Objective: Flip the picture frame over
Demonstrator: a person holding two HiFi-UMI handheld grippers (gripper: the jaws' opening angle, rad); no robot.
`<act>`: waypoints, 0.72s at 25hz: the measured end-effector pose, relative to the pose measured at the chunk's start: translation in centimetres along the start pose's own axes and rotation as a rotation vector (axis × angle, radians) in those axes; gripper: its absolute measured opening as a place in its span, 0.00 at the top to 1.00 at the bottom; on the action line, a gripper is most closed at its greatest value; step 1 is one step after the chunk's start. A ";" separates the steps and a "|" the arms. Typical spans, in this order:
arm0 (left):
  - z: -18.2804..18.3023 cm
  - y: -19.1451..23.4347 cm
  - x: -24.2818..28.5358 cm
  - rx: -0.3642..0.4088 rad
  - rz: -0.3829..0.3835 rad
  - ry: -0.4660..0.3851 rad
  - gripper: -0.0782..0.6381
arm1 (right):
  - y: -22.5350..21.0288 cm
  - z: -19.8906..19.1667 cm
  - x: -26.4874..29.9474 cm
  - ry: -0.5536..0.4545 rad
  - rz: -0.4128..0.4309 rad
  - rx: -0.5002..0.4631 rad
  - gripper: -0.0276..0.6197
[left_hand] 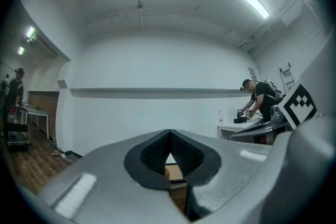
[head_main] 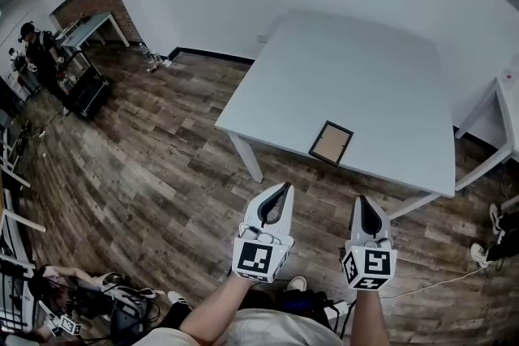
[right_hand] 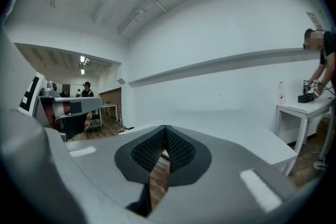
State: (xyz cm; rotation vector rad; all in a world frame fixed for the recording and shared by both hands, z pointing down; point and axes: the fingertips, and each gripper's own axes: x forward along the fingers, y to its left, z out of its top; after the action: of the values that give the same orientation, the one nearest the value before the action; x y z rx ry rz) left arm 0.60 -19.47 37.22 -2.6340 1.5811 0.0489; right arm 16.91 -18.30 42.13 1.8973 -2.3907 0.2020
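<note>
Far to the left of the white table point(head_main: 365, 69), beside a brick wall point(head_main: 93, 0), a person point(head_main: 39, 53) stands at a black cart point(head_main: 87, 91) on the wooden floor point(head_main: 162, 166). The table bears only the picture frame point(head_main: 331, 143). It lies flat close to the table's near edge, a little right of that edge's middle, with a dark border round a tan panel. Short of that near edge, over the floor and clear of the tabletop, the left gripper point(head_main: 284, 187) points toward the table. Its jaws are clenched tip against tip with nothing between them. In the left gripper view the frame shows through the gap under the meeting tips, lying on the table ahead. Just right of it, also short of the table's near edge, the right gripper point(head_main: 362, 201) points the same way, its jaws likewise pressed together and empty. Right of the table stands a white side table point(head_main: 509, 105), where the left gripper view shows a second person point(left_hand: 261, 98) bending over it.
</note>
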 end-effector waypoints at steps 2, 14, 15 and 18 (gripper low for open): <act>-0.1 -0.3 0.5 -0.001 -0.005 0.013 0.89 | -0.5 -0.2 0.4 0.004 0.000 0.001 0.92; -2.7 0.4 3.1 -0.011 -0.080 0.057 0.89 | 0.1 -2.9 5.2 0.065 -0.026 0.034 0.92; -2.9 0.5 3.3 -0.009 -0.087 0.056 0.89 | 0.2 -3.2 5.6 0.070 -0.028 0.038 0.92; -3.7 0.7 3.8 -0.008 -0.101 0.056 0.89 | 0.4 -4.3 6.6 0.090 -0.034 0.045 0.92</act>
State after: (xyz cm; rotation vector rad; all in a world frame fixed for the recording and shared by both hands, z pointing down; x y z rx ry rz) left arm 1.75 -23.43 40.60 -2.7400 1.4642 -0.0236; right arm 14.94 -23.90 47.37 1.9033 -2.3139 0.3343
